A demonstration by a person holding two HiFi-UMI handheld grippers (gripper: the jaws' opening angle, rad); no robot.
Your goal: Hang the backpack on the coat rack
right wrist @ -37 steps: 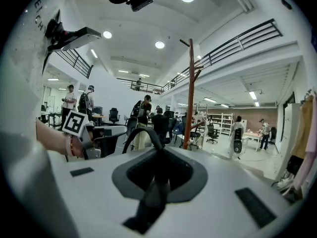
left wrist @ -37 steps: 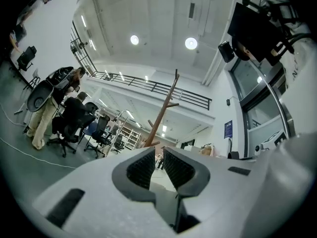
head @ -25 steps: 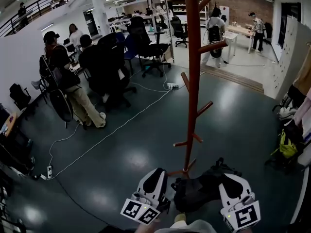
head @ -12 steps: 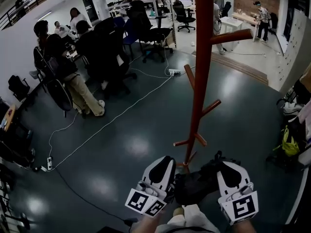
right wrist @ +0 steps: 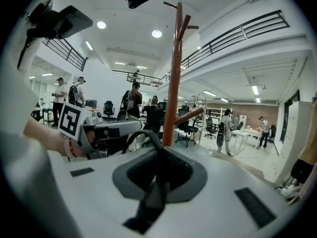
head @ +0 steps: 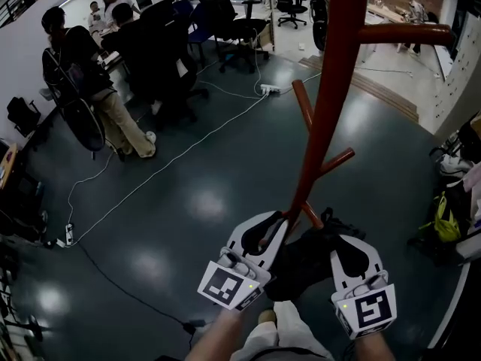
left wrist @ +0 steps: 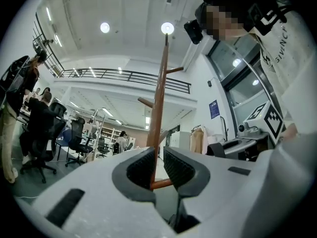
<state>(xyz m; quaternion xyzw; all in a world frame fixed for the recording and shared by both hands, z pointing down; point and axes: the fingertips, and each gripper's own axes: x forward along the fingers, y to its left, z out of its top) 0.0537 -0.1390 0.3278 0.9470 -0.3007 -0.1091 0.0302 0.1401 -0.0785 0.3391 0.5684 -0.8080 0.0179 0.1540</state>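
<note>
The red-brown coat rack (head: pixel 331 104) stands right in front of me, with its lower pegs just above my grippers. The black backpack (head: pixel 304 258) hangs between the two grippers, low beside the pole. My right gripper (head: pixel 352 248) is shut on the bag's black strap (right wrist: pixel 141 135), which loops up out of the jaws (right wrist: pixel 159 155). My left gripper (head: pixel 270 228) reaches the pole's lower pegs. Its jaws (left wrist: pixel 159 152) stand nearly closed, with a dark bit of the bag low in the throat, and the pole (left wrist: pixel 158 108) shows through the slit.
Several people sit on office chairs (head: pixel 83 74) at the far left. A white cable (head: pixel 173 164) crosses the dark floor to a power strip (head: pixel 268 90). Bags, one yellow-green (head: pixel 443 228), lie at the right. A long upper peg (head: pixel 402 34) sticks out to the right.
I have come closer to the rack, so its pole looks larger and nearer. Both grippers moved forward with the backpack, and the left one now reaches the lower pegs.
</note>
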